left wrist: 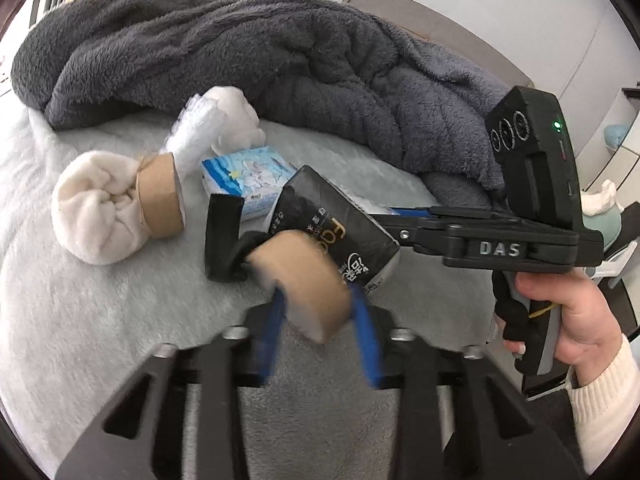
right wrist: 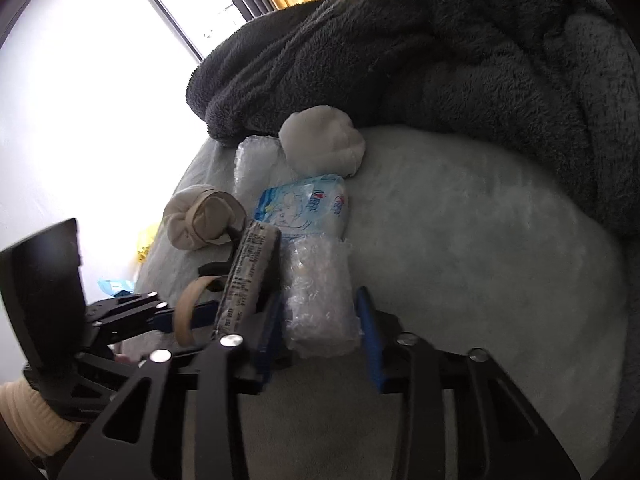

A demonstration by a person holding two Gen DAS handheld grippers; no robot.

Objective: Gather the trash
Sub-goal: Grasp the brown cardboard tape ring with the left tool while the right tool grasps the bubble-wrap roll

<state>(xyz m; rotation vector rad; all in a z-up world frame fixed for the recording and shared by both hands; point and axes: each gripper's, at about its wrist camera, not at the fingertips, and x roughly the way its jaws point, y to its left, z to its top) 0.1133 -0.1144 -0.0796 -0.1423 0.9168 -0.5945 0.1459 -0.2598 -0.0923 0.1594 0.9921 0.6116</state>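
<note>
My left gripper is shut on a brown cardboard tape ring and holds it above the pale grey bed cover. My right gripper has its blue fingers around a bubble-wrap roll; a black snack packet leans on its left finger. The same packet shows in the left wrist view, by the right gripper's arm. A blue-and-white tissue pack lies behind, also in the right wrist view.
A dark grey fleece blanket is piled along the back of the bed. Two cream sock bundles and another bubble-wrap roll lie near the tissue pack. A bright window is at the left.
</note>
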